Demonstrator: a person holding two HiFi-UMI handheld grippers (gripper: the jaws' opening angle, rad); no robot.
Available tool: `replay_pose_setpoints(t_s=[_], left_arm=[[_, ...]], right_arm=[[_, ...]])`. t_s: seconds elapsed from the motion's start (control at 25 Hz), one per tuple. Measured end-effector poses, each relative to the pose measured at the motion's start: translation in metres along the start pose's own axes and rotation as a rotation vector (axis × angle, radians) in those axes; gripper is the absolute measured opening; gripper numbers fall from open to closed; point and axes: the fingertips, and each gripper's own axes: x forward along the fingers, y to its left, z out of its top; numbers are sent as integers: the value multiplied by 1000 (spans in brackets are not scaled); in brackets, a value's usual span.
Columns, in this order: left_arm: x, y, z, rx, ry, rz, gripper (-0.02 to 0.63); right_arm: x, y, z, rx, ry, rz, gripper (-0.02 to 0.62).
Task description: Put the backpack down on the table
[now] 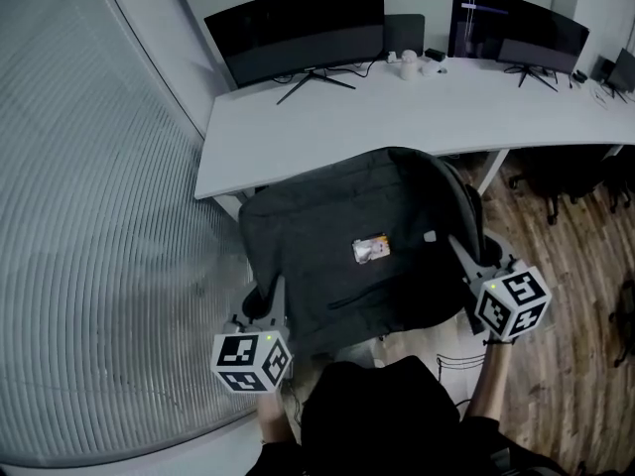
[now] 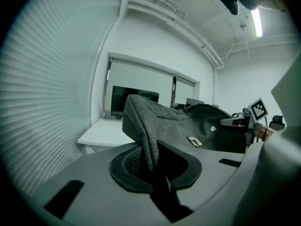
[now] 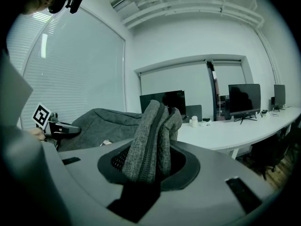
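Starting w/ the wide white table (image 1: pixel 397 117): lots of bare top along the near edge. Holding the grey backpack (image 1: pixel 347 226) roughly flat in the air, far end over that near edge, rest hanging back toward the body (can't tell whether touching the top). Pinched at both sides: left gripper (image 2: pixel 151 166) closed almost tight on a thin fold of fabric, right gripper (image 3: pixel 148 168) clamped on a thicker bunch w/ a zipper seam, jaws wider apart there.

Risks, IMO:
- Letting go now = prob. tipping off the edge, w/ most of the bulk short of the table.
- Possible slip at the thin left pinch under load, then a swing to one side.
- Uneven lowering = corner catching on the table lip.

Around: blinds (image 1: pixel 89 216) all along the left, near the left gripper but off the path. Curved monitor (image 1: pixel 298 28) and second monitor (image 1: pixel 526 33) at the back, well apart from the drop zone. Dark chair (image 1: pixel 556 172) under the right end. Small white bits (image 1: pixel 409 64) btw the monitors. No obstacle btw backpack and tabletop.
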Motion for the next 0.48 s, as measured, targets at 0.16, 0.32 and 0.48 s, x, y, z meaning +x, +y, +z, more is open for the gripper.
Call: replay_pose_setpoints(t_s=[0.16, 0.32, 0.48], left_arm=[[25, 8, -2, -6, 9, -5, 43], [82, 27, 21, -7, 23, -25, 43], [104, 32, 28, -5, 25, -50, 43]], right_arm=[[22, -12, -3, 7, 11, -1, 107], [71, -40, 13, 22, 24, -20, 107], [82, -49, 18, 30, 24, -47, 107]])
